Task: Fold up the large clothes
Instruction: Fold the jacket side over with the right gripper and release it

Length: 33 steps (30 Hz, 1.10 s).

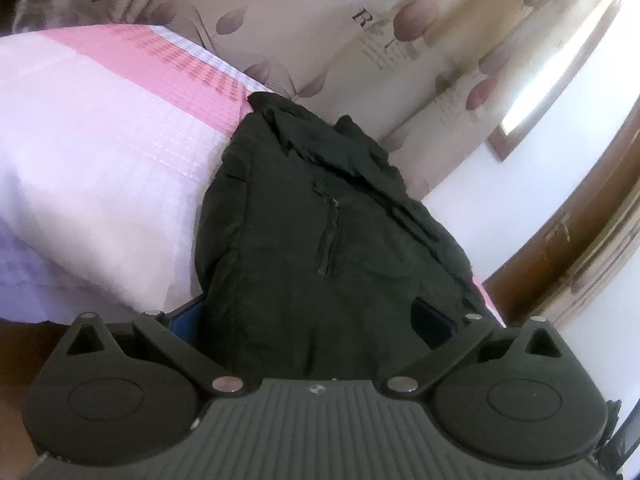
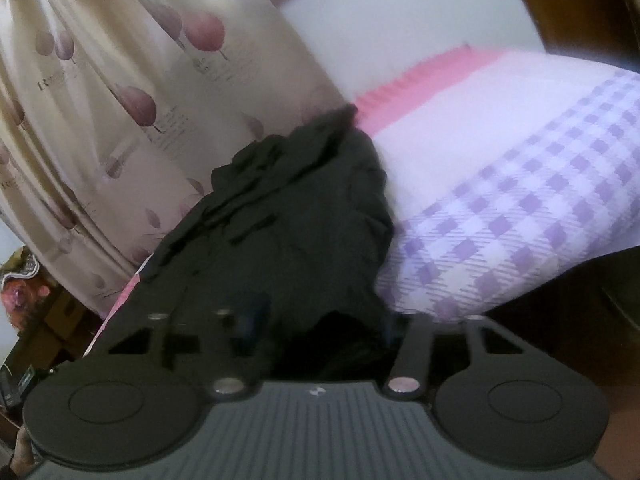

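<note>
On checked bedspread (image 1: 100, 152), beside curtain (image 1: 320, 32)

Black jacket (image 1: 320, 220), pink-lilac checked bedspread (image 1: 100, 160)

Bedspread (image 1: 100, 152): pink band, white, lilac check. Curtain (image 1: 320, 20) behind: beige, purple leaf print, some lettering. White wall (image 2: 400, 12), wooden frame (image 1: 580, 232). Clutter (image 2: 24, 280) far left, blurred, possibly boxes.

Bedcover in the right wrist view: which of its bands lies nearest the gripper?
The purple-and-white checked band; the plain pale band and the pink band lie beyond it, farther off.
</note>
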Each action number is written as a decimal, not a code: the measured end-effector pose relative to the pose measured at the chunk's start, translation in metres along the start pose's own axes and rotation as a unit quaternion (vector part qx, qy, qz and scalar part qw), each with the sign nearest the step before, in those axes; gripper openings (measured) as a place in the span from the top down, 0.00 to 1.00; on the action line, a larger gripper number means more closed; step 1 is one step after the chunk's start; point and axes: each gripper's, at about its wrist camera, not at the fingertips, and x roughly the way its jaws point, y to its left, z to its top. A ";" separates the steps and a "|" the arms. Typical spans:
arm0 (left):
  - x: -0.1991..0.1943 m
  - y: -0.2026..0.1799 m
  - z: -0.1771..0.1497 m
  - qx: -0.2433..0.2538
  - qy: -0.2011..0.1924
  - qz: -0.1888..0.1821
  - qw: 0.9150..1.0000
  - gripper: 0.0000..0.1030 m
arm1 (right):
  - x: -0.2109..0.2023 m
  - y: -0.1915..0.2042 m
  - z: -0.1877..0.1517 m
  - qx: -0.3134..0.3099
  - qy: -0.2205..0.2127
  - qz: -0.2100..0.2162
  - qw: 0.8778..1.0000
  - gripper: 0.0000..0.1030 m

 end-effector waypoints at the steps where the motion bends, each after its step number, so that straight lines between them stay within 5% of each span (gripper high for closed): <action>1: 0.000 0.001 -0.002 -0.001 -0.002 0.003 1.000 0.07 | 0.002 0.000 0.000 0.003 -0.001 0.001 1.000 0.66; 5: 0.000 0.002 -0.004 0.011 0.006 0.018 1.000 0.26 | 0.007 0.000 0.000 0.010 -0.002 0.003 1.000 0.74; 7: -0.001 0.004 -0.005 0.015 0.011 0.012 1.000 0.25 | 0.007 -0.002 0.000 0.010 -0.003 0.006 1.000 0.74; 11: 0.002 0.006 -0.008 0.011 0.027 0.000 1.000 0.05 | 0.009 -0.008 -0.001 0.021 -0.008 0.017 1.000 0.72; 14: 0.007 0.000 -0.013 0.036 0.036 0.017 0.999 0.07 | 0.009 -0.010 -0.002 0.028 -0.009 0.019 0.999 0.72; 16: 0.011 -0.005 -0.015 0.055 0.042 0.034 0.997 0.13 | 0.009 -0.008 -0.003 0.028 -0.009 0.021 0.999 0.72; 18: 0.013 -0.009 -0.017 0.075 0.041 0.061 0.994 0.37 | 0.010 -0.005 -0.002 0.014 -0.006 0.014 1.000 0.72; 22: 0.006 -0.021 -0.018 0.103 0.030 0.086 0.990 0.67 | 0.014 0.000 -0.001 -0.009 0.003 -0.002 1.000 0.80; 27: 0.002 -0.054 -0.023 0.183 0.017 0.141 0.973 0.76 | 0.014 0.006 -0.002 -0.031 0.005 -0.008 0.999 0.81; 33: 0.004 -0.063 -0.021 0.205 0.019 0.159 0.966 0.76 | 0.014 0.003 -0.002 -0.024 0.001 -0.003 1.000 0.79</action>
